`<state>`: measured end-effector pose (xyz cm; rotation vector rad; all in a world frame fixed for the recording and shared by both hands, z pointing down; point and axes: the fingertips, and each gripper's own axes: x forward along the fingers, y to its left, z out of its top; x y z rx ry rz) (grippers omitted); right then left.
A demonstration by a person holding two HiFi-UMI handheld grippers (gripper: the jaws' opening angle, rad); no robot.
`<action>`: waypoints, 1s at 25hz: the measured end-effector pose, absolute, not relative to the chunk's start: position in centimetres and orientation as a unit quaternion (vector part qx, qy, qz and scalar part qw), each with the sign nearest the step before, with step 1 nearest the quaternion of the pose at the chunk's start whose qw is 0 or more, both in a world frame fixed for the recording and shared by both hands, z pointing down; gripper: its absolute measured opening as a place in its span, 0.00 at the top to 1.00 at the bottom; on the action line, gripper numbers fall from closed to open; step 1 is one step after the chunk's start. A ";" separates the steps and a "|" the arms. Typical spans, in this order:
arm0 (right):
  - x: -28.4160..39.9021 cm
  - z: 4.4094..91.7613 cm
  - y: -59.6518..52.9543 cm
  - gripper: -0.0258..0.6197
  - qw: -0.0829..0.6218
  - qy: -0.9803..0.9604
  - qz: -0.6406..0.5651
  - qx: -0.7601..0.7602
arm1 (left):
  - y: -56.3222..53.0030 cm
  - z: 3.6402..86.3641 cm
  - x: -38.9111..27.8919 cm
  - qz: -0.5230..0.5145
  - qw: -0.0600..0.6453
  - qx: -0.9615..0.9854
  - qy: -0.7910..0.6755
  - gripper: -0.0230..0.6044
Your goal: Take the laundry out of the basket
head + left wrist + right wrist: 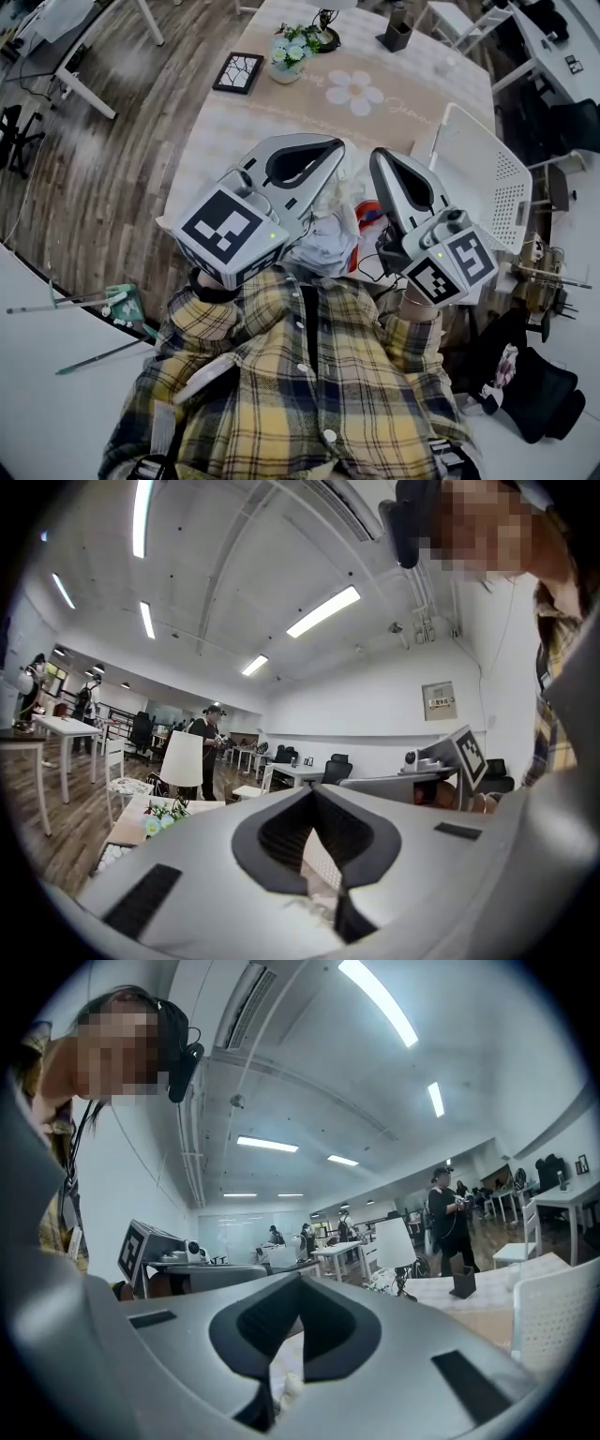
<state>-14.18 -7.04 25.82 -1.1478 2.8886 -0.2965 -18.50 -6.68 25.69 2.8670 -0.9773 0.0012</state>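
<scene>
In the head view a heap of pale, crumpled laundry with a red piece beside it lies at the near edge of the table, just in front of my chest. Both grippers are held up above it, pointing away from me. My left gripper is shut, its jaw tips meeting, and nothing shows between them; in the left gripper view the left gripper points out over the room. My right gripper is shut too and empty, as the right gripper shows in its own view. I cannot make out a basket for certain.
The table carries a flower-print cloth, a vase of flowers, a dark picture frame, a lamp and a black holder. A white perforated panel, chair or basket, stands at the right. People stand in the room.
</scene>
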 end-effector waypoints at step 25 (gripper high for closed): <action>-13.9 26.3 -5.6 0.97 -0.010 0.925 -0.097 -0.368 | -5.2 25.7 -18.0 0.005 0.057 0.949 -0.309 0.94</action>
